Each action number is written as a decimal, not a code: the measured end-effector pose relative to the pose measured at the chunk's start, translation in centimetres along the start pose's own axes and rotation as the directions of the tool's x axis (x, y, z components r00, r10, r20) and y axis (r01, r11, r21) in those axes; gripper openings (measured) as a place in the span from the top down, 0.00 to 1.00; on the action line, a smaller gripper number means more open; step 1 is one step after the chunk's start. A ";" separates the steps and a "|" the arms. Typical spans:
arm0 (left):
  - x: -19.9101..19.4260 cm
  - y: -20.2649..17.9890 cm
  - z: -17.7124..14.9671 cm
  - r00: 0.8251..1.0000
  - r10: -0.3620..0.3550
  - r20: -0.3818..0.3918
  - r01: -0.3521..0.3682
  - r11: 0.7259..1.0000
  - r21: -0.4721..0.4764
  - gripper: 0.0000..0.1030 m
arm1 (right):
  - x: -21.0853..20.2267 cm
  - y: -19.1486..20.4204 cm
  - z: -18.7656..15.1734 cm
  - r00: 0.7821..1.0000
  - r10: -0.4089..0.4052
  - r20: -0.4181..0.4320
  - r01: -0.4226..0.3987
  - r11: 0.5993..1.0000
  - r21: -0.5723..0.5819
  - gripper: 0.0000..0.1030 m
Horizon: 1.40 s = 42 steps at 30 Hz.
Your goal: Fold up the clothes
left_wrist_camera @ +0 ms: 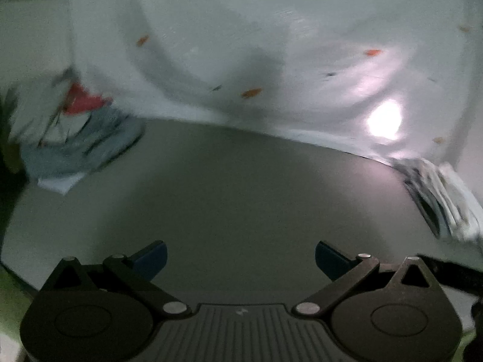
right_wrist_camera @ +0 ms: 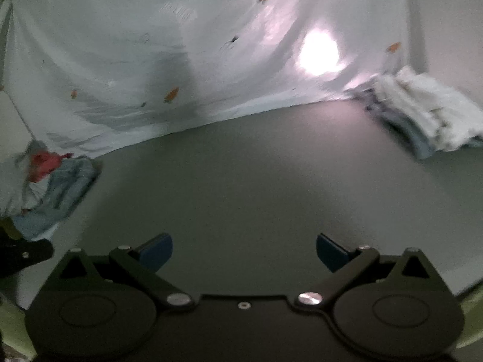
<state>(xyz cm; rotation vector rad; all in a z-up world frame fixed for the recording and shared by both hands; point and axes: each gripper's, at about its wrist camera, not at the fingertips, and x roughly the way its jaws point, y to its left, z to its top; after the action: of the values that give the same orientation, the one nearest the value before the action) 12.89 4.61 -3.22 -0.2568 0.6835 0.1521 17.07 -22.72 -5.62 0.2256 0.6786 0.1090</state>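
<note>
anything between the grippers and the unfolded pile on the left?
Nothing visible. Left gripper and right gripper are both open and empty over bare grey tabletop. The crumpled pile of light blue and red clothes lies far left, the folded stack of pale clothes far right, clear of that path.

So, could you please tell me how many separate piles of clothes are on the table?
2. An unfolded heap with something red lies at the far left; a neat folded stack sits at the far right. Both lie by the hanging patterned sheet, which may hide more.
</note>
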 end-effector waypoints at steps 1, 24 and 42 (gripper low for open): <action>0.8 0.7 1.0 1.000 0.003 -0.013 -0.004 0.999 -0.047 0.00 | 0.9 0.1 0.8 1.000 0.024 -0.007 -0.024 1.000 0.005 0.00; 14.9 17.7 13.1 0.984 0.138 -0.109 -0.167 0.929 -0.329 0.01 | 19.6 8.7 8.9 0.986 0.039 -0.163 -0.030 0.998 0.053 0.00; 20.1 38.7 29.8 0.782 0.596 0.184 -0.533 0.792 -0.298 0.44 | 33.0 24.8 14.1 0.977 -0.070 -0.203 0.049 0.993 -0.105 0.00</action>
<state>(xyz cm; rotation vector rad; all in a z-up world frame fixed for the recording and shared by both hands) 37.66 51.25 -0.99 -0.2382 0.4503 0.8454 50.87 4.64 -9.03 0.0983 0.8835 0.1093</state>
